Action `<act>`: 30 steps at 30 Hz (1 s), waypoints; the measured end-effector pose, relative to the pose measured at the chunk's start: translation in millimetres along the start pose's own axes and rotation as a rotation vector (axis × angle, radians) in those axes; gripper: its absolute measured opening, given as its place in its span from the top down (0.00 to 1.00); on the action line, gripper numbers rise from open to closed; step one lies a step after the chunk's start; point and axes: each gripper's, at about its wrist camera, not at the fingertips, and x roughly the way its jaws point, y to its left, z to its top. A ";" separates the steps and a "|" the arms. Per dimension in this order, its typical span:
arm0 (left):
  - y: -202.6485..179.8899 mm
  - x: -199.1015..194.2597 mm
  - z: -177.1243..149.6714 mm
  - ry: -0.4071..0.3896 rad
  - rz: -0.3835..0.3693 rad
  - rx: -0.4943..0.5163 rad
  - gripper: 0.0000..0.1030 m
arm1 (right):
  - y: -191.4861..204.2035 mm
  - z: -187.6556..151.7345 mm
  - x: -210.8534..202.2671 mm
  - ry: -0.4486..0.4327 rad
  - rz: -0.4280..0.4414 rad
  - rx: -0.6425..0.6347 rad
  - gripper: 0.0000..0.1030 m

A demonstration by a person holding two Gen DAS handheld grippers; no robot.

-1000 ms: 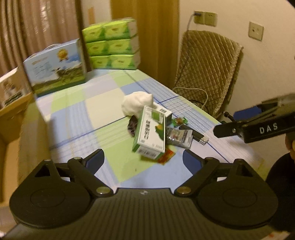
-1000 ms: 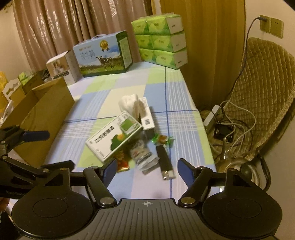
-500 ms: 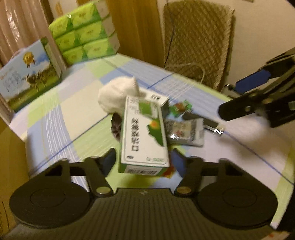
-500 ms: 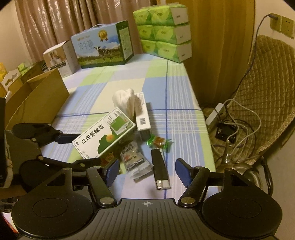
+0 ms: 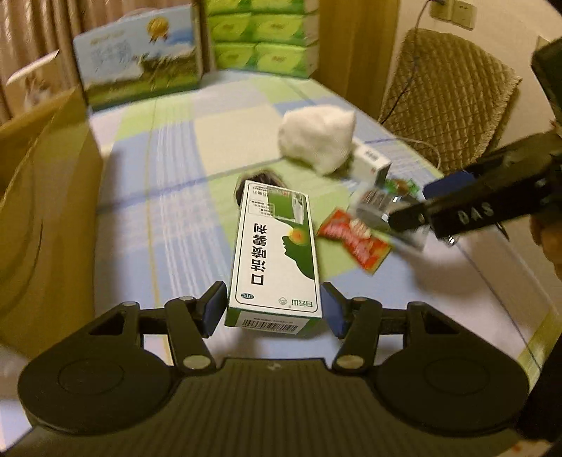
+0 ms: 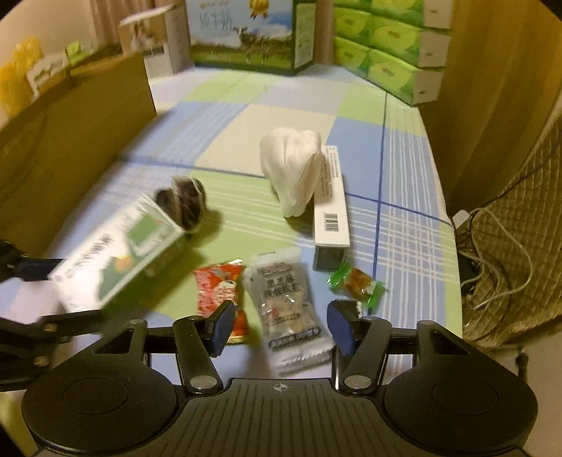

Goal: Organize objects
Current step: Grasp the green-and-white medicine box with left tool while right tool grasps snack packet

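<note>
Green-white box [image 5: 277, 253] — between left tongs [image 5: 273, 309]

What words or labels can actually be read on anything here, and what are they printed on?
"DAS", seen upside down: on the side of the right tool.
"OTC": small oval mark on the green and white box in the left tool; its large Chinese lettering is too uncertain to quote.
Barcodes only: on that box's end and on the long white box.
Clear snack packet, red packet, cow carton: print too blurred to read.
</note>
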 end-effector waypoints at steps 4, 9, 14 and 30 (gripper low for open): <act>5.1 3.1 -6.4 0.012 -0.010 -0.023 0.48 | 5.3 -2.9 13.5 0.022 -0.044 -0.050 0.59; 6.5 0.8 -8.5 -0.004 -0.027 -0.028 0.47 | 11.8 -11.6 2.4 0.018 -0.040 -0.004 0.68; 9.7 1.3 -2.3 -0.013 -0.022 -0.028 0.44 | 31.6 -31.6 -20.0 0.035 -0.055 0.107 0.68; 3.3 11.6 -9.6 0.018 -0.006 0.063 0.44 | 39.1 -51.8 -24.3 -0.016 -0.023 0.223 0.56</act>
